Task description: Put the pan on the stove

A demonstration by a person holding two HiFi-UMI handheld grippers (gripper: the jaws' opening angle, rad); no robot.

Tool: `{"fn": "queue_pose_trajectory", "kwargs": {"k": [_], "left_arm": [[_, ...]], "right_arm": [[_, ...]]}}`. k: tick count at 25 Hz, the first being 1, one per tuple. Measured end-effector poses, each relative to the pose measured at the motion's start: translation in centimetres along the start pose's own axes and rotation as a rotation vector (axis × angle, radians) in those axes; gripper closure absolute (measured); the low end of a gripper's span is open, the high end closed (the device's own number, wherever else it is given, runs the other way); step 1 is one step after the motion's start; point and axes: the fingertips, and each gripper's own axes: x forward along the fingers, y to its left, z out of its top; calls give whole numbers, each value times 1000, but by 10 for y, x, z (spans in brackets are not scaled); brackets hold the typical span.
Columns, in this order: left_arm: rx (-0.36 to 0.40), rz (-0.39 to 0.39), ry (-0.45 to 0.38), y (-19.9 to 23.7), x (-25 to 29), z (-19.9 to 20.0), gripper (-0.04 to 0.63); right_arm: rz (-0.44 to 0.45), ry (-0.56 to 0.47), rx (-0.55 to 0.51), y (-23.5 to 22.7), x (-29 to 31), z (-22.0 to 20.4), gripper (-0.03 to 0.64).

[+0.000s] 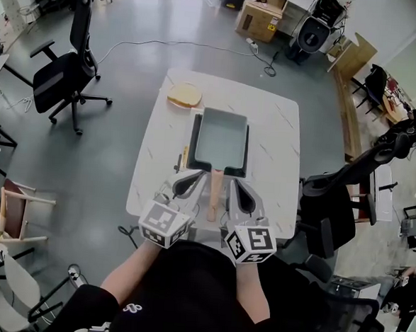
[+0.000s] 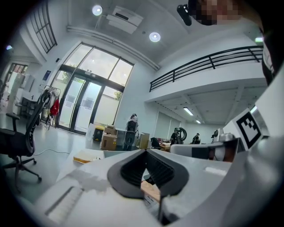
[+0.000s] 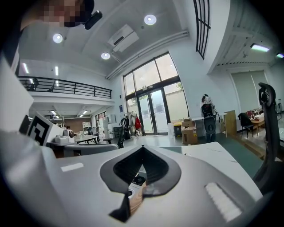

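Nearest the camera, a person's two forearms hold the grippers just over the near edge of a white table [image 1: 281, 131]. The left gripper [image 1: 191, 176] has its jaws pressed together on nothing, and so does the right gripper [image 1: 234, 183]. They flank the pan's wooden handle [image 1: 214, 194], each just beside it; whether either touches it cannot be told.

Beyond them, the rectangular pale pan [image 1: 220, 138] appears to sit already on the black stove [image 1: 195, 136] at mid-table. A slice of bread [image 1: 184, 94] lies near the far left corner.

The likely hazard is that a sideways nudge from either closed gripper against the handle would swing the pan and skew it on the stove.

The pan covers most of the stove; only dark strips show, so how squarely it sits is uncertain. In both gripper views the gripper's own body blocks the table, leaving only a sliver of handle visible.
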Motion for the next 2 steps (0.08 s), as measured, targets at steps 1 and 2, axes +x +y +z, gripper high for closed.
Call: {"fn": "queue_pose_trajectory", "kwargs": {"k": [1, 2], "left_arm": [[-4, 1, -1, 0, 0, 1, 595], [-9, 2, -1, 0, 0, 1, 595]], "right_arm": [[0, -1, -1, 0, -1, 0, 618], [1, -1, -2, 0, -1, 0, 618]]}}
